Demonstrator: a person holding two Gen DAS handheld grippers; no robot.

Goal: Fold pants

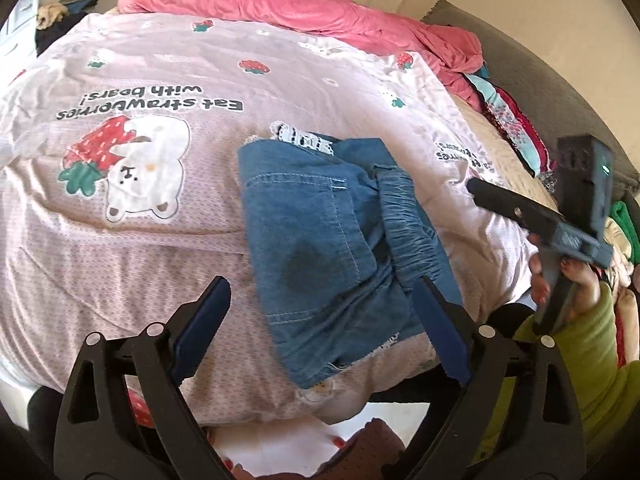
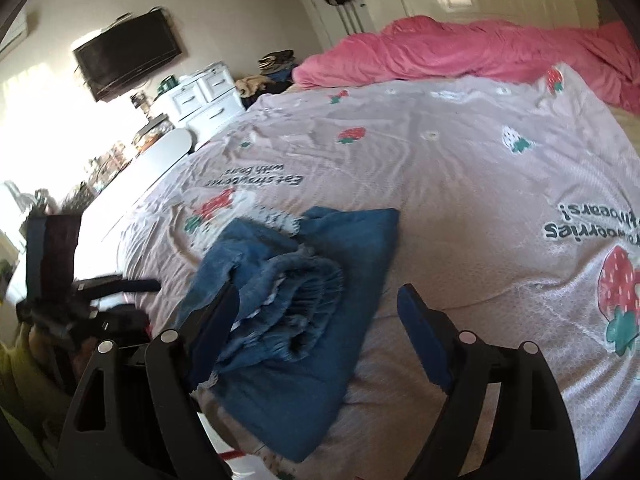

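Note:
Blue denim pants (image 1: 320,240) lie folded into a compact bundle on the pink strawberry bedspread (image 1: 160,208), elastic waistband on its right side. My left gripper (image 1: 322,292) is open and empty, hovering just above the bundle's near end. My right gripper (image 2: 320,300) is open and empty above the bundle (image 2: 312,304) near the bed's front edge. The right gripper also shows at the right of the left wrist view (image 1: 476,186), held in a hand. The left gripper shows blurred at the left of the right wrist view (image 2: 152,285).
A pink duvet (image 1: 304,4) is heaped at the far end of the bed. Colourful clothes (image 1: 512,120) are piled along the bed's right side. A white dresser (image 2: 204,92) and a wall television (image 2: 128,52) stand left of the bed.

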